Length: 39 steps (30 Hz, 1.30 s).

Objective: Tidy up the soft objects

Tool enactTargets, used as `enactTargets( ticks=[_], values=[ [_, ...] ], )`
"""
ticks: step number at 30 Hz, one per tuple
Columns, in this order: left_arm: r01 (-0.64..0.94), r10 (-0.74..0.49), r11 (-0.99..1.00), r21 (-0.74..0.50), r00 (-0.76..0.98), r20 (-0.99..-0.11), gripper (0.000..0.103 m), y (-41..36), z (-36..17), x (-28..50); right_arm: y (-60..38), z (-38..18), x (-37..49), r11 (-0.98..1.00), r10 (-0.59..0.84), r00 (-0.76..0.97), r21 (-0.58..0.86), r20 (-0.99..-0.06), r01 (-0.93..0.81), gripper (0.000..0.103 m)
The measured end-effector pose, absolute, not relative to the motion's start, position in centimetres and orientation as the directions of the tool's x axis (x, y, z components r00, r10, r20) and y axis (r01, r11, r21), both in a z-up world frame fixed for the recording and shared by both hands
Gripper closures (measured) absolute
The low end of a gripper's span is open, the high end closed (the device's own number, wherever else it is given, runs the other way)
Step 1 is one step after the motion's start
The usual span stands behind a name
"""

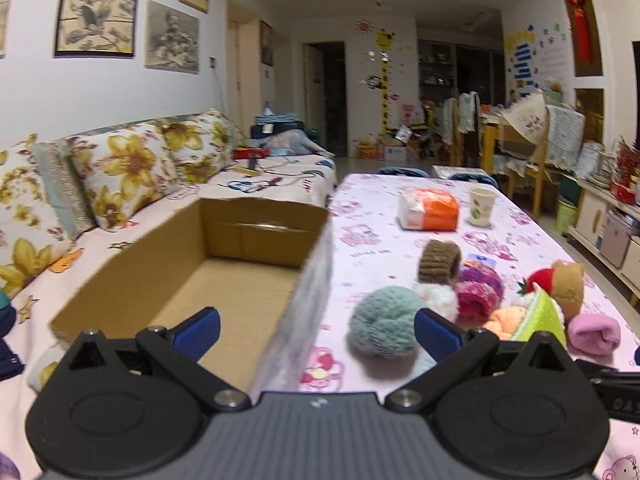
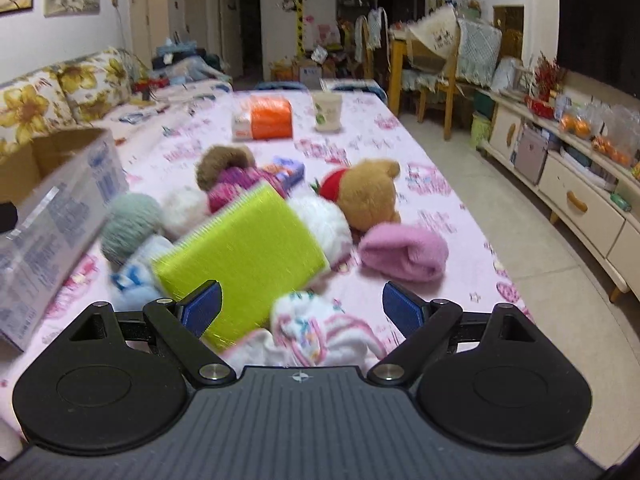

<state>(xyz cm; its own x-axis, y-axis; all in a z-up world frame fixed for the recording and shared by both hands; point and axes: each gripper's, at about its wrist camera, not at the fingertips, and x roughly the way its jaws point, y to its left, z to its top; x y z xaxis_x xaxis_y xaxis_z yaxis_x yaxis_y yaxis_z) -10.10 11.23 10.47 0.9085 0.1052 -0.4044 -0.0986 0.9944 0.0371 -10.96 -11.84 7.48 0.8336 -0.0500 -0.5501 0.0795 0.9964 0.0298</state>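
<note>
A pile of soft things lies on the pink tablecloth (image 1: pixel 372 248). It holds a teal fluffy ball (image 1: pixel 384 322), a brown knitted roll (image 1: pixel 439 262), a magenta roll (image 1: pixel 478 292), a green plush wedge (image 2: pixel 244 256), a brown bear (image 2: pixel 368 194) and a pink rolled sock (image 2: pixel 404 252). An open cardboard box (image 1: pixel 224 264) stands left of the pile with nothing inside. My left gripper (image 1: pixel 318 332) is open, straddling the box's right wall and holding nothing. Over the near edge of the pile my right gripper (image 2: pixel 302 310) is open, with a white patterned sock (image 2: pixel 320 332) lying between its fingers.
An orange tissue pack (image 1: pixel 430 208) and a paper cup (image 1: pixel 482 206) stand farther back on the table. A flowered sofa (image 1: pixel 120 168) runs along the left behind the box. Chairs and a low cabinet (image 2: pixel 580 200) line the right side, beyond the table's edge.
</note>
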Motion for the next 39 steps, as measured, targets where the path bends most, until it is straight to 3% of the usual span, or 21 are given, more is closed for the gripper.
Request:
enactTargets(
  ticks=[27, 39],
  values=[
    [-0.226, 0.235, 0.972, 0.064, 0.931, -0.279, 0.001, 14.1, 15.3, -15.1, -8.1, 11.2, -14.7, 0.995, 0.099, 0.908, 0.024, -0.406, -0.098, 0.0],
    [-0.223, 0.234, 0.972, 0.072, 0.934, -0.269, 0.001, 13.9, 15.5, -15.6, -7.5, 11.5, -15.6, 0.992, 0.117, 0.924, -0.007, -0.365, -0.129, 0.0]
  ],
)
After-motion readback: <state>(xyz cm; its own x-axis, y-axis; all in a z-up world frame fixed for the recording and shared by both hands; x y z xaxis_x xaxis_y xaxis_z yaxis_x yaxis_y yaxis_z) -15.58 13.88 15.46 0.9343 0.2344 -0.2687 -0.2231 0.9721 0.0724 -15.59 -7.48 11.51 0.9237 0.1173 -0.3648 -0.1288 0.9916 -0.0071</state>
